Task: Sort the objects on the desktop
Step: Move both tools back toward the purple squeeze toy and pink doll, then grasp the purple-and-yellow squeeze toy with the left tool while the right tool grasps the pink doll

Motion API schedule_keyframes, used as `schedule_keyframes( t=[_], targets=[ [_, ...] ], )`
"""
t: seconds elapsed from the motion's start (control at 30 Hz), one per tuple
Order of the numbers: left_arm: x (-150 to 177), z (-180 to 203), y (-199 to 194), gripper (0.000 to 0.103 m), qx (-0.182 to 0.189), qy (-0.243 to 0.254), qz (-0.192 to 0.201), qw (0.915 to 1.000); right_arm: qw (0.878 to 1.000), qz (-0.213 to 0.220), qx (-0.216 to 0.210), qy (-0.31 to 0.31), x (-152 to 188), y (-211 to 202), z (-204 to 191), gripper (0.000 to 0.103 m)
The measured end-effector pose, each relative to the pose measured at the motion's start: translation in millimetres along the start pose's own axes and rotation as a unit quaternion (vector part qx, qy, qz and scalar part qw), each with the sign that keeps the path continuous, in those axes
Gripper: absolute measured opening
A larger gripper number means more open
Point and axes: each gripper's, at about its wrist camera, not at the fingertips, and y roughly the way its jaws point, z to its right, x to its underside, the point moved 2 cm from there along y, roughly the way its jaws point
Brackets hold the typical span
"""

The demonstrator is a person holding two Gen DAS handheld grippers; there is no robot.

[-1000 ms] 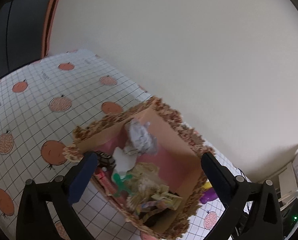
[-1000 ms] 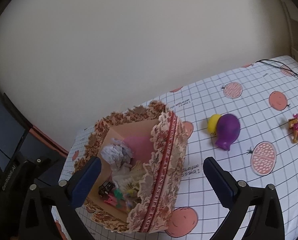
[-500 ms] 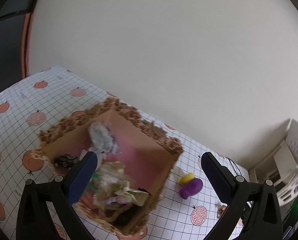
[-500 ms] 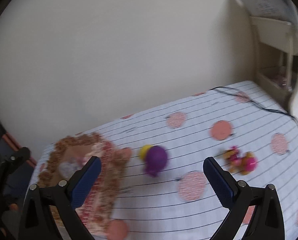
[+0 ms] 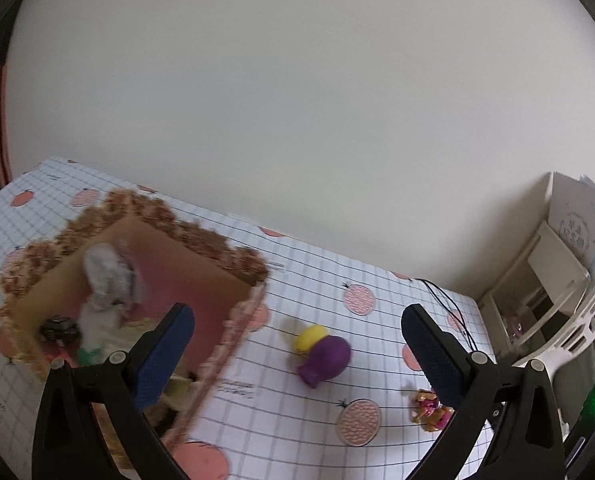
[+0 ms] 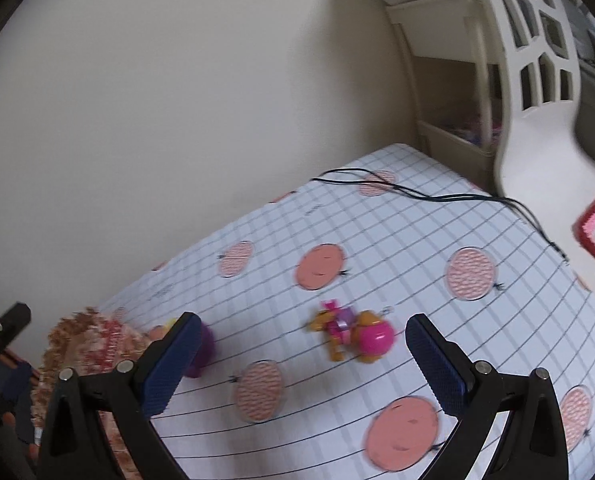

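Note:
A brown patterned cardboard box (image 5: 201,236) stands at the left of the checked tablecloth, holding crumpled paper (image 5: 107,276), a small black toy car (image 5: 59,328) and other bits. A purple and yellow toy (image 5: 325,354) lies to its right. Further right lies a pink and orange figure (image 5: 429,410). My left gripper (image 5: 297,324) hovers open over the box's right edge and the purple toy. My right gripper (image 6: 301,332) hangs open above the pink and orange figure (image 6: 353,338), which lies between its fingers. The purple toy (image 6: 201,354) is half hidden behind the left fingertip.
A black cable (image 6: 437,198) runs across the far right of the tablecloth (image 6: 417,260). A cream plastic shelf unit (image 6: 469,60) stands past the table's right end, against a plain wall. The box (image 6: 93,344) shows at the lower left of the right wrist view.
Both grippers have swung to the right, away from the box. The purple toy and the pink and orange figure came into the left view; the figure now sits between the right fingers.

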Motion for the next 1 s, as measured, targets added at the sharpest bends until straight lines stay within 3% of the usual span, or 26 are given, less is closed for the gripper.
schedule_keyframes(
  t=[0.33,0.7,1.0],
  targets=[
    [19.2,39.2,66.8,0.103,0.023,0.026,-0.047,0.9983,0.998,-0.039,0.014,0.038,10.4,40.0,34.0,0.103],
    [50.3,43.4,135.7,0.103,0.015,0.073,-0.131,0.9886,0.996,-0.077,0.048,0.008,31.1,79.4,32.8,0.103],
    [62.1,39.6,168.4,0.103,0.012,0.093,-0.165,0.9817,0.993,-0.083,0.081,-0.001,38.5,97.5,33.1,0.103]
  ],
)
